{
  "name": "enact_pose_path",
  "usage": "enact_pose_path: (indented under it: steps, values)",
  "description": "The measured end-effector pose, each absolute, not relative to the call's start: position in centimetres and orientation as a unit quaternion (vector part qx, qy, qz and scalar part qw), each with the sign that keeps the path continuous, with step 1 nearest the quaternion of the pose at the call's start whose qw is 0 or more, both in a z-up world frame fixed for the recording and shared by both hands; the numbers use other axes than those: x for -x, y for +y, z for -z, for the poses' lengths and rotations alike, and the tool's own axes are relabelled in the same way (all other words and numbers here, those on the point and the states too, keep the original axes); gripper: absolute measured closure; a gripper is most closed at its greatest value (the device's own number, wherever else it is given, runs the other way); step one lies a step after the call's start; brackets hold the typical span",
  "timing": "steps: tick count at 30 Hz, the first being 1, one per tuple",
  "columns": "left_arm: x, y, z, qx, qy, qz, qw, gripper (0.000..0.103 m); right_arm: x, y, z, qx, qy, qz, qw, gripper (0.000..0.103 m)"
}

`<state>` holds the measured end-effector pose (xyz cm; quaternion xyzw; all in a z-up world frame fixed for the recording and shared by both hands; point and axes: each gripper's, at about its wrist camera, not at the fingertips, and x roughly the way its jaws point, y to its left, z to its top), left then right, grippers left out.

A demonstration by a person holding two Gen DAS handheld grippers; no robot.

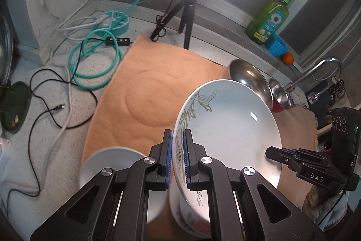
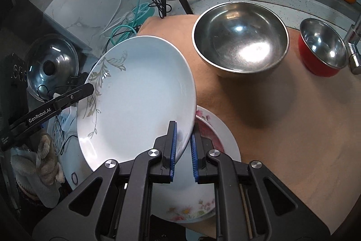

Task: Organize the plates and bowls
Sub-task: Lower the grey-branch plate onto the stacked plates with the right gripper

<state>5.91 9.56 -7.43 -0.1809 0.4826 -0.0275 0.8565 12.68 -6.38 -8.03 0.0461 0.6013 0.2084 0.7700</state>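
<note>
plate: the pale plate [image 1: 230, 128] hung tilted above the orange cloth [image 1: 144, 92], held at two opposite rims.
left gripper [image 1: 178, 159]: fingers pinched the rim on the plate's leaf-patterned side.
right gripper [image 2: 183, 150]: fingers pinched the plain rim opposite.
below the plate: a flowered plate [image 2: 216, 139] lay just under its lower edge.
beyond the plate: the big steel bowl [image 2: 240, 40], then the red bowl [image 2: 322, 46], both well apart.
nearer hand: neither, I judged; both shared the load.

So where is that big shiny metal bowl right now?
The big steel bowl sits on the orange mat toward the back of the right wrist view, just left of the small red bowl and beyond the lifted white plate.
</note>
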Motion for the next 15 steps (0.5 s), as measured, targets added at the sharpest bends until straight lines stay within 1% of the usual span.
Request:
enact_pose_path:
  steps: [15]
  values:
    - [-1.6,5.8,10.1,0.197,0.497,0.028,0.845,0.095,-8.2,-9.7,9.5,-0.029,0.625,-0.205,0.753,0.091]
